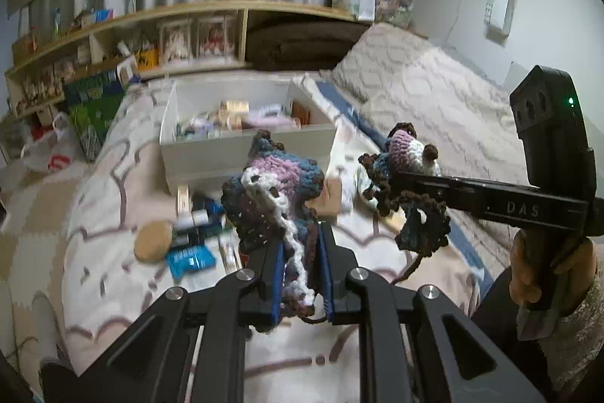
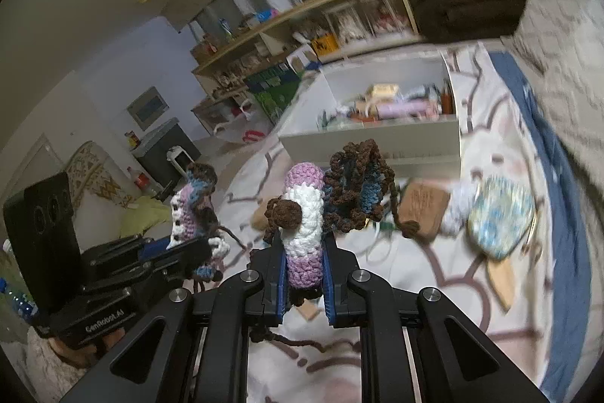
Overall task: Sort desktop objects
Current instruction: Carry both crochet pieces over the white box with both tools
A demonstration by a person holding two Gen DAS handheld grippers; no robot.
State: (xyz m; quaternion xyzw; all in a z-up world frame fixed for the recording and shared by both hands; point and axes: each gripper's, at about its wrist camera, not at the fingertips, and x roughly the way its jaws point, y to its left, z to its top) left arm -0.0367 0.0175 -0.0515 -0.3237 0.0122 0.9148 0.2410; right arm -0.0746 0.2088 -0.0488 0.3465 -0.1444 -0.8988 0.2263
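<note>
Crochet pieces in both grippers, box half filled

Crochet work sits in each of our grippers. Our left gripper is clamped on a crocheted piece in purple, blue, white and brown, its white strand running down between the blue pads. Our right gripper is closed on a second crocheted piece with a purple tip, a white band and a brown pompom; a brown and blue flap with a cord hangs off its side. Both pieces are held clear above the patterned bedspread.

Beyond them stands the white storage box, already holding a jumble of small items, so we judge part of the sorting done. Plenty is left on the bedspread: a round tan pad, a blue packet and a brown leather card holder beside a blue-speckled pouch. These, and the two pieces we hold, are not yet in the box.
</note>
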